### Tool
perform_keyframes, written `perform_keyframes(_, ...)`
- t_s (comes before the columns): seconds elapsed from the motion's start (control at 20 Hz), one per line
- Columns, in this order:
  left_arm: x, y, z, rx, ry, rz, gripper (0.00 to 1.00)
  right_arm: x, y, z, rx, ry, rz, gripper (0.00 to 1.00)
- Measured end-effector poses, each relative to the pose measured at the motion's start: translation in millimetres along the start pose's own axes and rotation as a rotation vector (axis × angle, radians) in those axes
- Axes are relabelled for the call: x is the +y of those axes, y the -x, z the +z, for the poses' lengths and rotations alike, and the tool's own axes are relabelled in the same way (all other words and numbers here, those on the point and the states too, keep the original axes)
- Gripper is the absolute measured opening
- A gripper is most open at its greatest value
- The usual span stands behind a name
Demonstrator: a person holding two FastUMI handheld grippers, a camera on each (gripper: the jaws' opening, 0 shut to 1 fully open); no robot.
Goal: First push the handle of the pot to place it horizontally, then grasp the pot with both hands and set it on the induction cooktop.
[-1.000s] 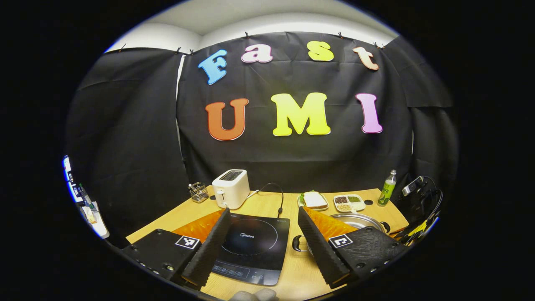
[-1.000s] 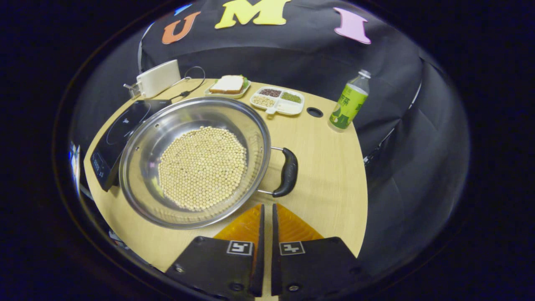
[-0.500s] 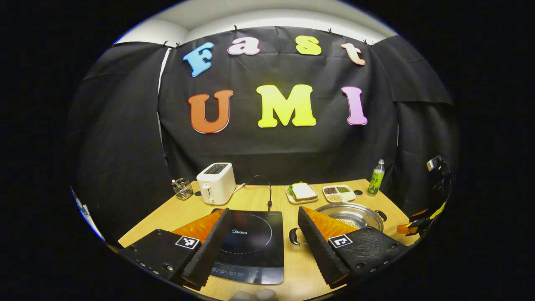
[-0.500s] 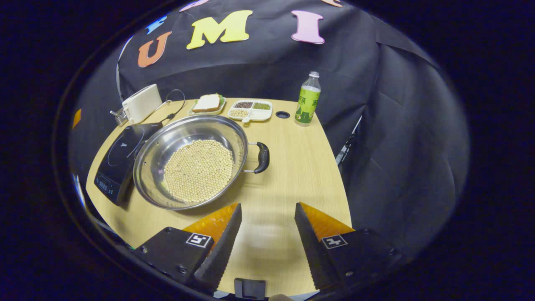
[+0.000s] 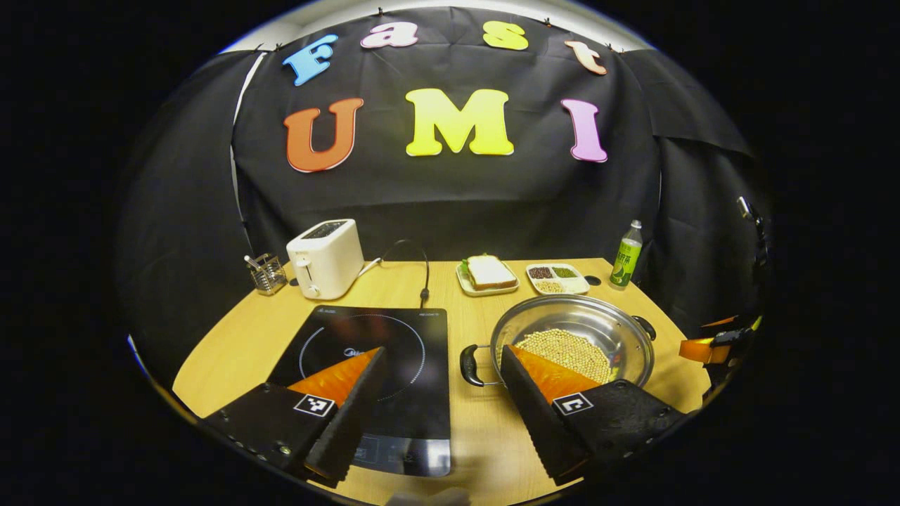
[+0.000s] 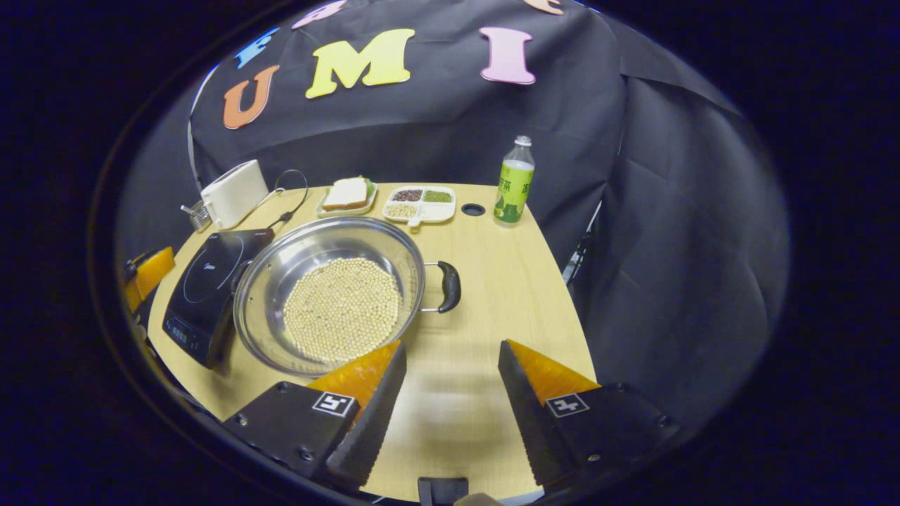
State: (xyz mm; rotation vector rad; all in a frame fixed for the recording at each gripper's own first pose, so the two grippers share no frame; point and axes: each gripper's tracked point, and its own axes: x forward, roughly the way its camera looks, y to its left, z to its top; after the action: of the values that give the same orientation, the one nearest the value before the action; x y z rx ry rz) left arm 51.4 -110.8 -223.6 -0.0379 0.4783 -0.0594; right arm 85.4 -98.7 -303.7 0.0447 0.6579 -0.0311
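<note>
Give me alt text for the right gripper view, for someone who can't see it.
A steel pot full of pale beans sits on a wooden table beside a black induction cooktop, one black handle facing the open right gripper held above the table. Behind stand a toaster, sandwich plate, divided dish and green bottle.

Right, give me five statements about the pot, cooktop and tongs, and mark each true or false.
1. The pot holds pale beans. True.
2. The pot sits on the induction cooktop. False: it stands on the table beside it.
3. The right tongs are open. True.
4. The left tongs grip a pot handle. False: open, holding nothing.
5. The bottle lies on its side. False: it stands upright.
</note>
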Motion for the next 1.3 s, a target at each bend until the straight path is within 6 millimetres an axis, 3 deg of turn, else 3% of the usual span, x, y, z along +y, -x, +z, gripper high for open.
perform_keyframes(0.3, -17, -56, -31, 0.115, 0.019, 0.020, 0.97, 9, -57, 28, 0.040, 0.046, 0.073, 0.84)
perform_keyframes(0.65, -22, -96, -57, 0.211, 0.015, 0.047, 0.97, 16, -116, 32, 0.114, 0.063, 0.118, 0.84)
perform_keyframes(0.95, -44, -116, -62, 0.253, 0.030, 0.021, 0.97, 26, -138, 26, 0.160, 0.074, 0.152, 0.84)
perform_keyframes(1.15, -44, -121, -69, 0.284, 0.051, 0.029, 0.98, 27, -144, 25, 0.180, 0.080, 0.158, 0.84)
perform_keyframes(1.2, -43, -121, -68, 0.292, 0.053, 0.031, 0.94, 27, -145, 23, 0.190, 0.079, 0.154, 0.84)
perform_keyframes(1.25, -42, -124, -69, 0.297, 0.056, 0.031, 1.00, 27, -146, 22, 0.199, 0.078, 0.151, 0.84)
perform_keyframes(1.3, -41, -124, -69, 0.300, 0.053, 0.031, 0.90, 27, -147, 21, 0.203, 0.076, 0.149, 0.84)
